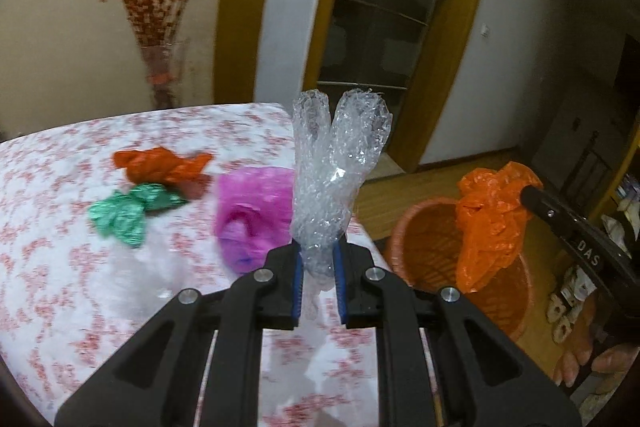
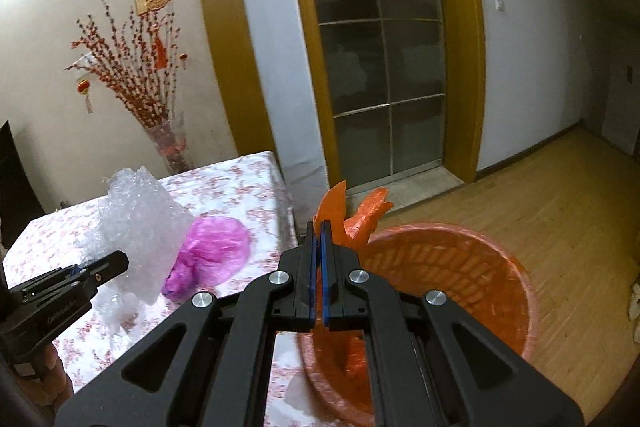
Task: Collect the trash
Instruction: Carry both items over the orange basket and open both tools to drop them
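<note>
Two hand-held grippers were at work over the corner of the bench (image 1: 60, 187), which wore a white cloth with a red flower print. The left hand-held gripper (image 1: 319, 267) had its blue-padded fingers (image 1: 296, 279) clamped on the lower end of a clear sheet of bubble wrap (image 1: 336, 171), which stood up above the bench edge in two crumpled lobes. The right hand-held gripper (image 2: 320, 267) was pressed together on a scrunched orange plastic bag (image 2: 362, 223), with only a thin strip of it between the pads; seen from the left side, that bag hung directly above the orange basket (image 1: 424, 235) that stood on the wooden floor (image 2: 560, 203) just beside the bench. Part of the bag trailed down inside the basket's rim. On the cloth lay three more pieces of rubbish: a pink plastic bag (image 1: 252, 215) near the bench edge, just beside the bubble wrap, a crumpled green wrapper (image 1: 124, 213) farther in, and a twisted orange-red bag (image 1: 160, 167) touching the green one on its far side. Behind the bench a glass vase of red blossom branches (image 2: 132, 75) stood against the wall, next to a glass door (image 2: 380, 47) in a yellow frame.
</note>
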`<state>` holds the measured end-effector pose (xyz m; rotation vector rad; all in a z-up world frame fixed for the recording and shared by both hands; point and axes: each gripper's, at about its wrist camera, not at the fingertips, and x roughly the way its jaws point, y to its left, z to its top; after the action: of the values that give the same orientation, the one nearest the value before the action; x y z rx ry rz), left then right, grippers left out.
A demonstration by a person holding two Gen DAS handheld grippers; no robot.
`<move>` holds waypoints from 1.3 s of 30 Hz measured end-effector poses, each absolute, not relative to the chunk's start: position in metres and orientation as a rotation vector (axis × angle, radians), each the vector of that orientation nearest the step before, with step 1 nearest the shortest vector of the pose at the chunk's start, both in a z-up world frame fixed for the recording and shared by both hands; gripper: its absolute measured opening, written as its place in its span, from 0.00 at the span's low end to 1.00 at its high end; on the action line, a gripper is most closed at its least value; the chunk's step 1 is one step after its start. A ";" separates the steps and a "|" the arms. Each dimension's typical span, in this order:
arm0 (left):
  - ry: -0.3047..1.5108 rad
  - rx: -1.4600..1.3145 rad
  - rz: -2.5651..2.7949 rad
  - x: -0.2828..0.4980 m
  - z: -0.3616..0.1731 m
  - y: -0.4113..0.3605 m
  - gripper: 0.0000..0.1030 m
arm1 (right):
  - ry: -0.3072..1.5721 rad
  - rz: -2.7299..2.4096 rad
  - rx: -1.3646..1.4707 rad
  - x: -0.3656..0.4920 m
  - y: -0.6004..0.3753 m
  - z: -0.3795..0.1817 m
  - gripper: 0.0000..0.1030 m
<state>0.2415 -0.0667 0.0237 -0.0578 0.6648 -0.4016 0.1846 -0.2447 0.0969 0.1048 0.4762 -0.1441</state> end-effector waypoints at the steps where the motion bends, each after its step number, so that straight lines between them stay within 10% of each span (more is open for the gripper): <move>1: 0.667 -0.057 -0.411 0.242 0.023 -0.071 0.14 | 0.474 -0.152 0.106 0.183 -0.249 0.097 0.01; 27: 0.773 -0.018 -0.639 0.241 -0.010 -0.198 0.21 | 0.506 -0.280 0.185 0.169 -0.331 0.080 0.02; 32: 0.809 -0.005 -0.625 0.245 -0.023 -0.202 0.38 | 0.521 -0.309 0.208 0.168 -0.341 0.071 0.31; 39: 0.799 0.013 -0.529 0.245 -0.029 -0.177 0.48 | 0.522 -0.347 0.245 0.160 -0.355 0.068 0.33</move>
<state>0.2454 -0.1769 -0.0289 0.0131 0.7990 -0.5287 0.1601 -0.3545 0.0675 0.2454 0.5220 -0.3469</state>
